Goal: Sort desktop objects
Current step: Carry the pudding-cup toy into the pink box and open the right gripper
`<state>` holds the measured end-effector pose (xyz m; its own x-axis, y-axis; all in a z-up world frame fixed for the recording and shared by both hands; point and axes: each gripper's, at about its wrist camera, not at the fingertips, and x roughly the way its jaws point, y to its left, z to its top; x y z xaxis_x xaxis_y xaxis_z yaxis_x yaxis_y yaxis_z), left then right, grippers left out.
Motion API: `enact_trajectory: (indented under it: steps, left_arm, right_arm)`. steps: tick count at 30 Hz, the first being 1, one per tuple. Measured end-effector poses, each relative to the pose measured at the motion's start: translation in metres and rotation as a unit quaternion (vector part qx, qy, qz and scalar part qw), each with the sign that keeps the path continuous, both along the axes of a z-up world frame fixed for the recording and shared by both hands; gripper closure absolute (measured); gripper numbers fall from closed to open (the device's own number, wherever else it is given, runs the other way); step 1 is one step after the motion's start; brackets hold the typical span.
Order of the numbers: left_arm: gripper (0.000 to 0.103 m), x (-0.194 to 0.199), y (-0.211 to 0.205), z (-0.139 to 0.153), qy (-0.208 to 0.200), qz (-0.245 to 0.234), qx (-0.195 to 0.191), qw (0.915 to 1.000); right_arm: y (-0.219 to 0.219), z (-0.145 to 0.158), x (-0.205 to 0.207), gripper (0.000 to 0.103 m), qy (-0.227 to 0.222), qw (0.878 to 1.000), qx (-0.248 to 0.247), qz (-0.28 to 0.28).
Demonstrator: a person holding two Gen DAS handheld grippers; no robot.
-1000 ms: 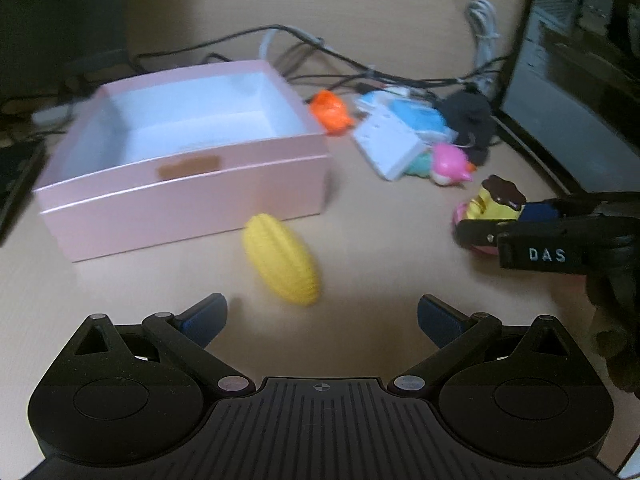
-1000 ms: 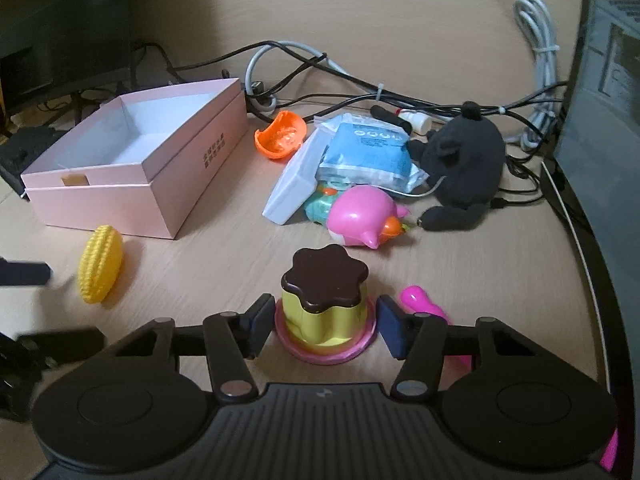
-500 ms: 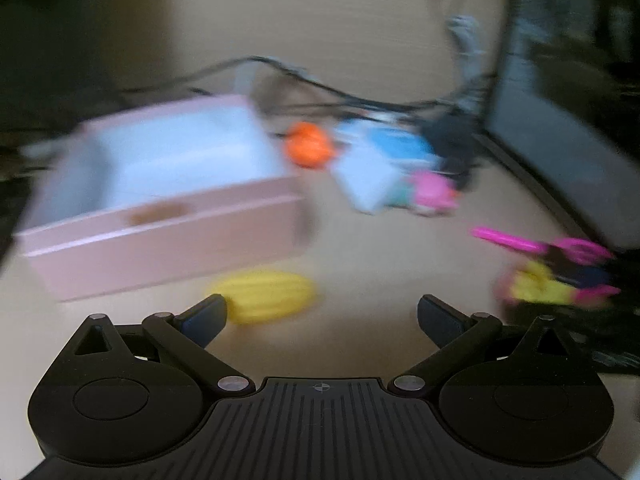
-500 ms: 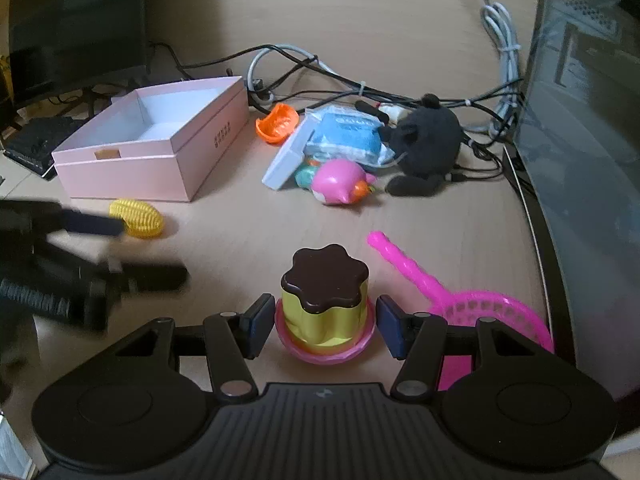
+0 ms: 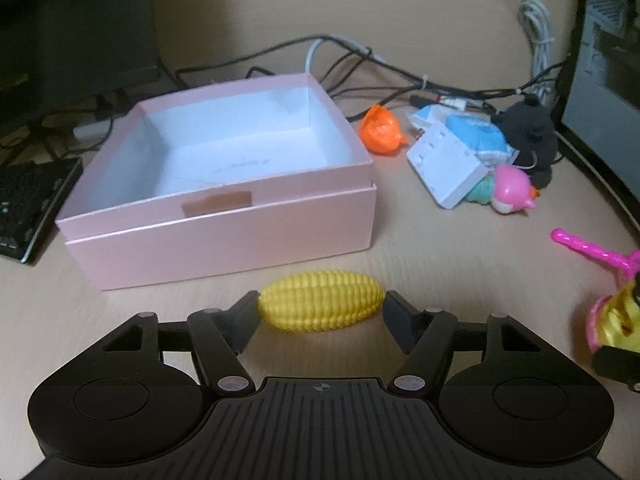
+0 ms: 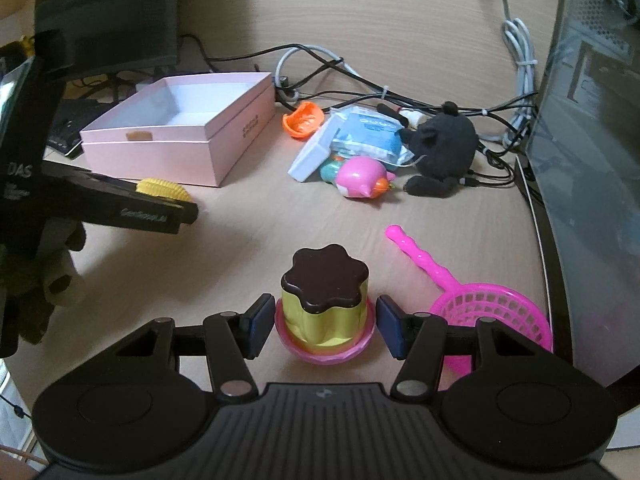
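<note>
My left gripper point(image 5: 320, 310) is shut on a yellow toy corn point(image 5: 320, 306), one pad at each end, just in front of the open pink box point(image 5: 224, 232). My right gripper point(image 6: 324, 326) is shut on a toy pudding point(image 6: 324, 300) with a brown top and a pink base, held above the desk. In the right wrist view the left gripper point(image 6: 156, 210) and the corn point(image 6: 160, 189) show at the left, beside the pink box point(image 6: 160, 152). The pudding shows at the right edge of the left wrist view point(image 5: 620, 320).
A pile lies right of the box: orange toy point(image 5: 380, 130), white box point(image 5: 448, 164), blue packet point(image 6: 368, 132), pink pig toy point(image 6: 362, 178), black plush point(image 6: 444, 148). A pink toy strainer point(image 6: 488, 320) lies near my right gripper. Cables point(image 6: 360, 84) run behind. A monitor point(image 6: 592, 120) stands at the right.
My left gripper has moved to the corn and closed on its ends; the corn has turned crosswise. My right gripper has risen and drawn back with the pudding.
</note>
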<state>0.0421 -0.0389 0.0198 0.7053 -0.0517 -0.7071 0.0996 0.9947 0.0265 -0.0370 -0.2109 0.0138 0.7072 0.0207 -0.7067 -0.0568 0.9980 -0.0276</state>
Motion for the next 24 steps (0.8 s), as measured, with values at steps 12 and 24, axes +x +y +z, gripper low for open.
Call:
enact_trajectory:
  steps: [12,24]
  left_arm:
    - [0.031,-0.057,0.046,0.034,0.054,0.018,-0.009,0.9984]
    - [0.031,-0.060,0.078,0.078,-0.025,0.016,-0.008,0.9995]
  right_arm:
    - [0.054,0.040,0.002,0.047,-0.033,0.994,-0.021,0.105]
    - [0.094,0.091,0.024,0.047,-0.072,0.991,-0.026,0.114]
